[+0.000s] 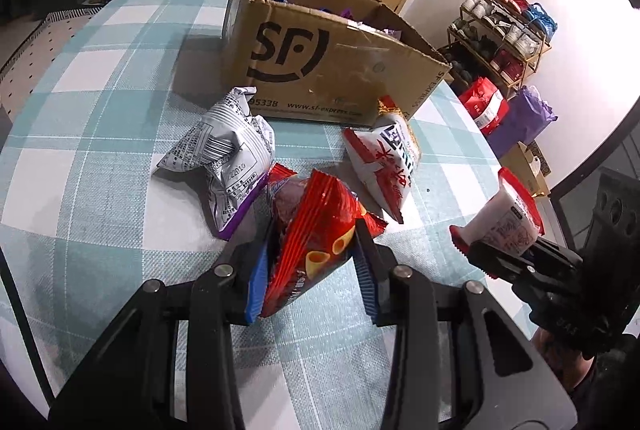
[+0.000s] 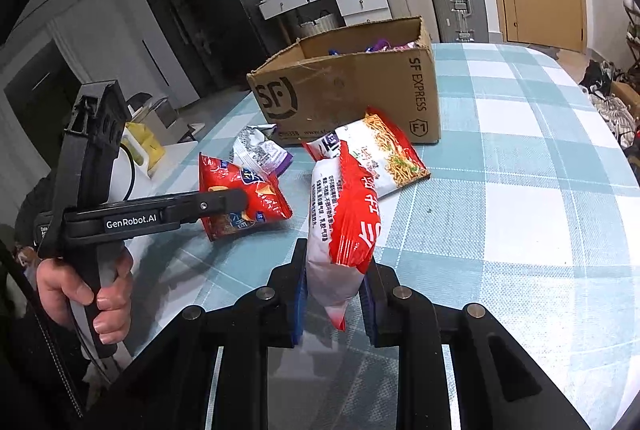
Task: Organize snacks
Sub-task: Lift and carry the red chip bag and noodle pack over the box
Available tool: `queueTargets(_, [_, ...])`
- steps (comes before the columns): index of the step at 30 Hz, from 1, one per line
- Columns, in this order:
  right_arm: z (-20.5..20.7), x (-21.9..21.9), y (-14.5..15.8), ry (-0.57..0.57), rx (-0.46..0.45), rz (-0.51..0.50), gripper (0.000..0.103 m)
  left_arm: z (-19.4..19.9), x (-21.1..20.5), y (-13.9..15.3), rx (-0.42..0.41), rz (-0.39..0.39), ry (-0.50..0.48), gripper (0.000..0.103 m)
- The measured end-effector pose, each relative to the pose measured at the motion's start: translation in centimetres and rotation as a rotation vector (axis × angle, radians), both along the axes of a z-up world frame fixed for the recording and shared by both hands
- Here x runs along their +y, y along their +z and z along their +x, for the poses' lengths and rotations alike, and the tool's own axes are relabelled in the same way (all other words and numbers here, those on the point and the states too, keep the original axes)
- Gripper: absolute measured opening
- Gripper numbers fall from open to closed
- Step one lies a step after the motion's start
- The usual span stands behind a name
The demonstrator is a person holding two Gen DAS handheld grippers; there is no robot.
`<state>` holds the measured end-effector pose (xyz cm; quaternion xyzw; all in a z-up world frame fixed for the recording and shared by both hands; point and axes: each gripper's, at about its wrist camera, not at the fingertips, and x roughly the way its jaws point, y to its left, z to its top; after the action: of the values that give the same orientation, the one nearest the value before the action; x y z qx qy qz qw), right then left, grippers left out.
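The red chip bag (image 1: 312, 230) sits pinched between the blue pads of the left gripper (image 1: 312, 270), lifted above the checked tablecloth (image 1: 100, 133). The red-and-white packet (image 2: 340, 230) is clamped upright in the right gripper (image 2: 334, 306). Beyond them lie a silver bag (image 1: 224, 149) and a noodle packet (image 2: 384, 153), just before the open cardboard box (image 1: 320, 69).

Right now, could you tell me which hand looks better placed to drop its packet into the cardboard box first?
Probably the left. Both tongs are shut on packets, but the left tongs with the red chip bag face the cardboard box head-on; the right tongs sit off its corner.
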<state>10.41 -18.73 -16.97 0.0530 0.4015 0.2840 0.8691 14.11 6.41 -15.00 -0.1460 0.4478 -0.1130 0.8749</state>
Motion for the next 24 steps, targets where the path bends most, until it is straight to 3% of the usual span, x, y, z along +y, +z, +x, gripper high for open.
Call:
queueTargets(12, [0.5, 1.1, 2.8, 0.037, -0.068, -0.057, 0.022, -0.5, 1.3, 3.9, -0.077, -0.075, -0.043, 0.035])
queueTargets(19, [2.3, 0.7, 5.7, 0.046, -0.106, -0.03, 0.022, 0.7, 1.8, 7.2, -0.117, -0.072, -0.049, 0.035])
queueTargets(22, [3.4, 0.6, 7.1, 0.053, -0.12, -0.005, 0.022, 1.8, 2.1, 8.6, -0.11, -0.121, -0.071, 0.035])
queueTargets(24, [4.2, 0.7, 7.9, 0.059, -0.137, -0.003, 0.022, 2.7, 1.9, 9.8, -0.131, -0.098, -0.069, 0.035])
